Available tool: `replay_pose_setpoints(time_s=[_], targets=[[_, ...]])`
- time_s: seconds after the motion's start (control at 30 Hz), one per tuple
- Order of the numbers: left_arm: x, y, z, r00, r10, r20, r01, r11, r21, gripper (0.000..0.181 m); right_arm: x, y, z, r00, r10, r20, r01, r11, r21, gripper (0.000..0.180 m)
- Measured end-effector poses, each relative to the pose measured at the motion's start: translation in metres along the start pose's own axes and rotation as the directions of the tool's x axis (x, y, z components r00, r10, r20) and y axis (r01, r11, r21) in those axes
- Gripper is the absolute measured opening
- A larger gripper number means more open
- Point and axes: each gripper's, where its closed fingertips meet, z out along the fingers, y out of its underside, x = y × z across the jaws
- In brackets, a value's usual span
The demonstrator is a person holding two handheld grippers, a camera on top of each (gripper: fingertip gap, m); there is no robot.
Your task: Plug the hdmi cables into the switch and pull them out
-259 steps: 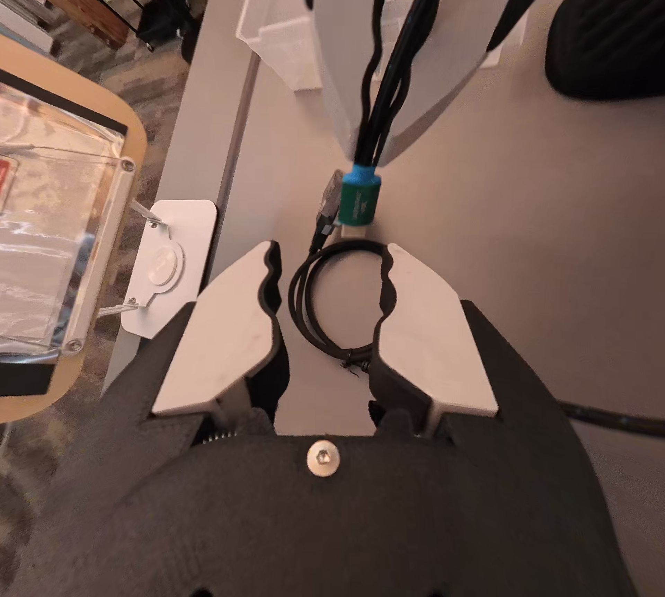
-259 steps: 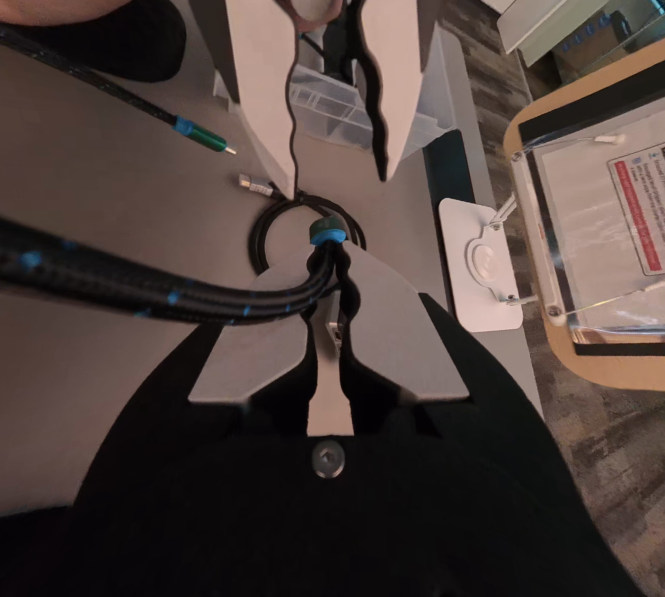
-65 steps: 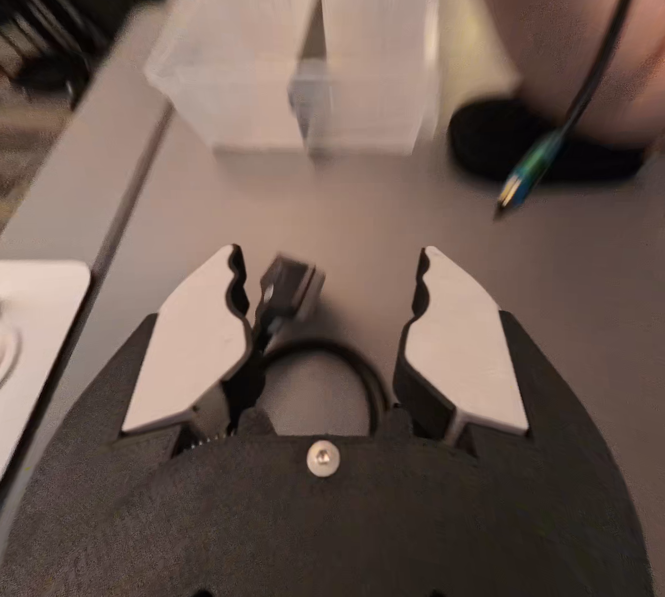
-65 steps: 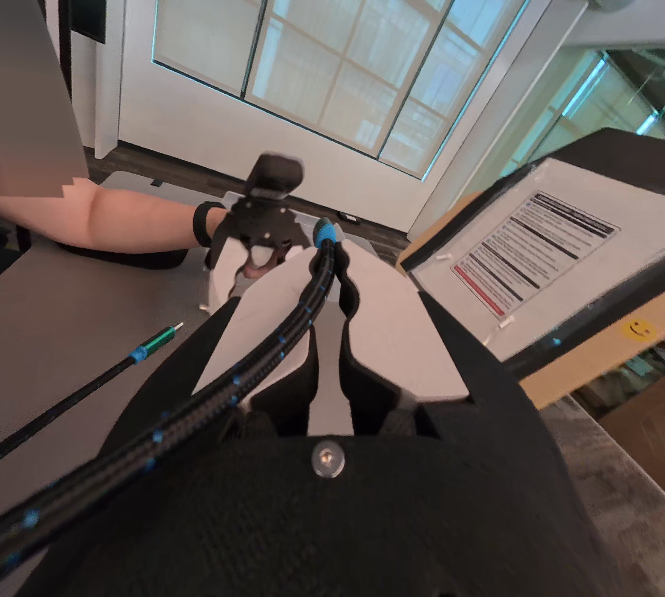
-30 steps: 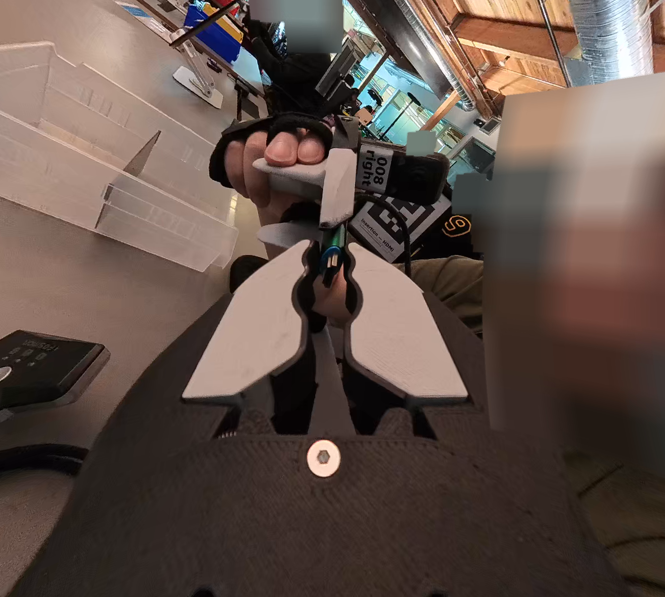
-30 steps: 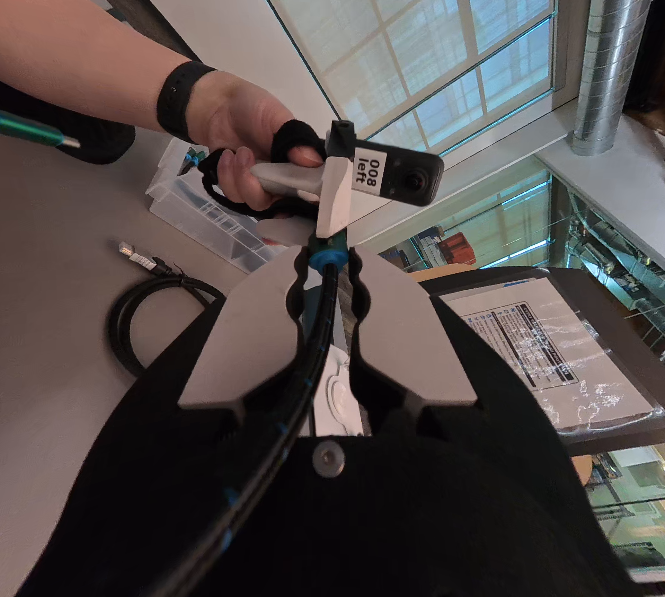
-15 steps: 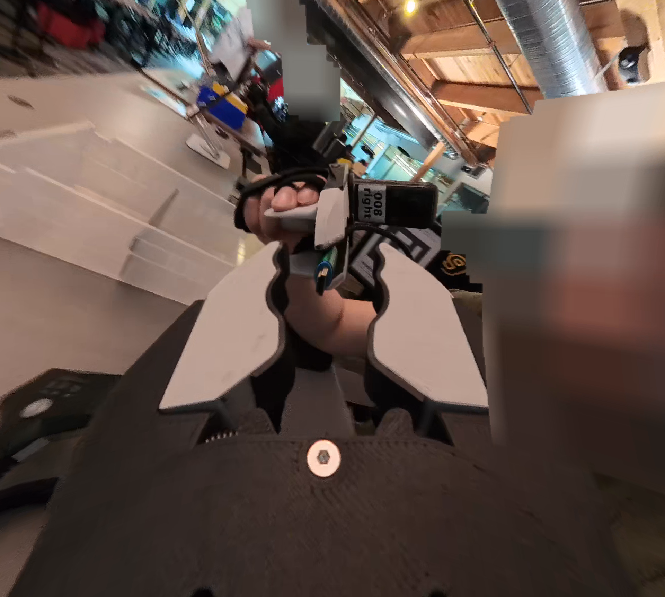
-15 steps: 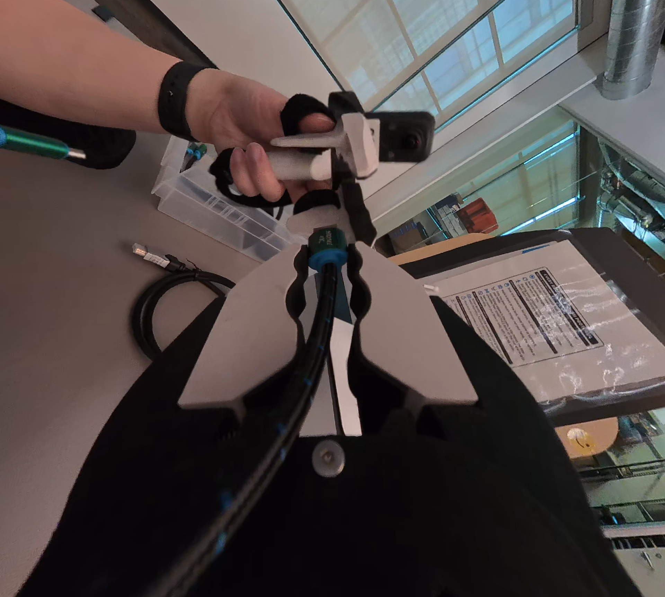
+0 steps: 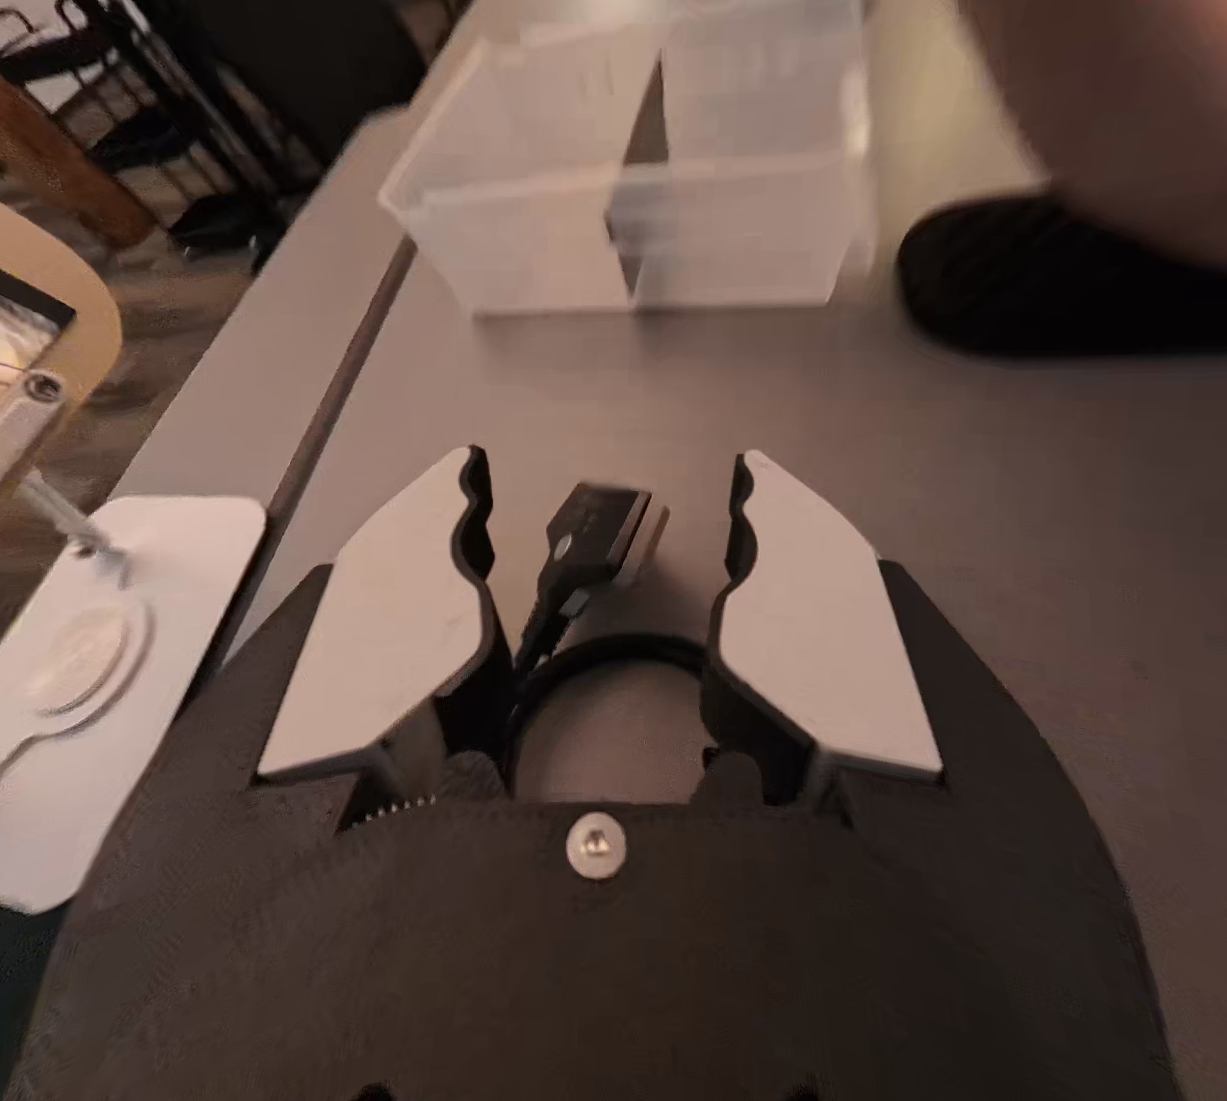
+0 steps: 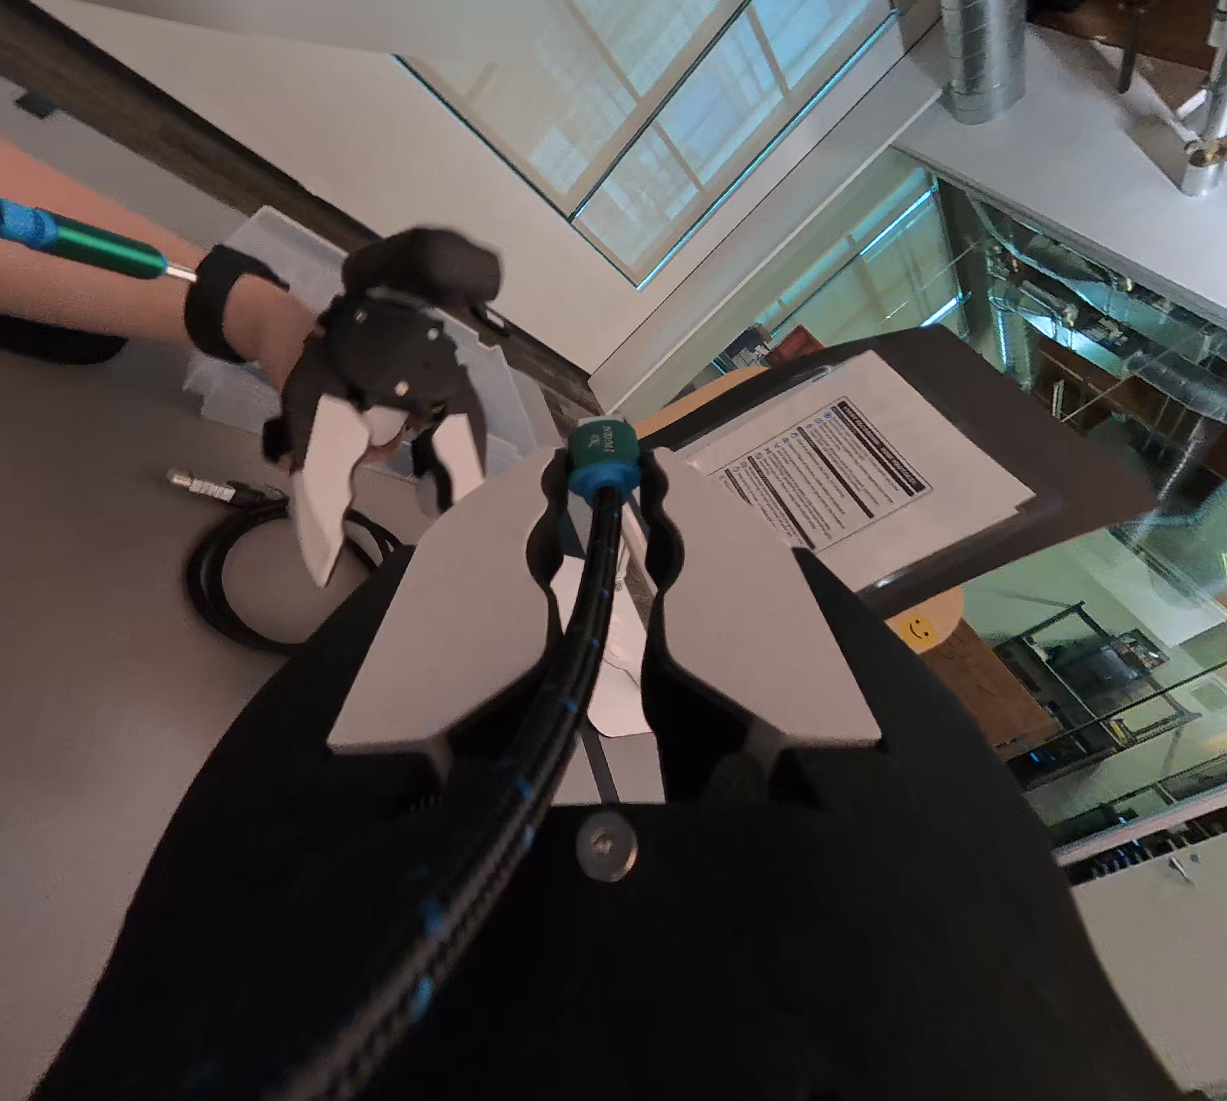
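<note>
Over a grey table [image 9: 863,471] by windows [image 10: 697,93], left fingers [image 9: 411,598] spread; right fingers [image 10: 743,598] clench green plug [image 10: 601,448].

Small pale print stands on the green HDMI plug [image 10: 603,440], too small to make out. Right of the plug, a white printed notice [image 10: 823,478] with rows of black lines lies under clear film on a dark board; beneath it, a yellow smiley sticker [image 10: 917,627] sits on wood.
</note>
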Motion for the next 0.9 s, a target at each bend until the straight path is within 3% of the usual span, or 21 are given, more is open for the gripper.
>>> replay_pose_setpoints(time_s=[0.2,0.47,0.57,0.63,0.73,0.9], targets=[[0.012,0.034,0.037,0.981,0.172,0.087,-0.14,0.947,-0.29,0.067,0.016,-0.006,-0.023,0.997,0.066,-0.028,-0.064,0.995,0.071,0.022],[-0.007,0.079,0.058,0.948,0.275,0.159,-0.187,0.887,-0.422,0.053,0.025,-0.017,-0.045,0.992,0.124,-0.014,-0.12,0.981,0.153,0.023],[-0.014,0.09,0.067,0.929,0.315,0.195,-0.209,0.88,-0.426,0.037,0.025,-0.02,-0.049,0.989,0.146,0.001,-0.144,0.973,0.179,0.022],[-0.025,0.087,0.067,0.889,0.385,0.249,-0.26,0.871,-0.418,0.026,0.023,-0.022,-0.049,0.986,0.162,0.026,-0.164,0.968,0.19,0.023],[-0.041,0.07,0.056,0.826,0.44,0.352,-0.299,0.871,-0.389,0.024,0.016,-0.021,-0.046,0.98,0.179,0.088,-0.192,0.965,0.181,0.022],[-0.057,-0.003,0.002,0.659,0.466,0.59,-0.392,0.883,-0.26,0.022,-0.007,-0.011,-0.032,0.943,0.227,0.244,-0.259,0.96,0.109,0.022]])
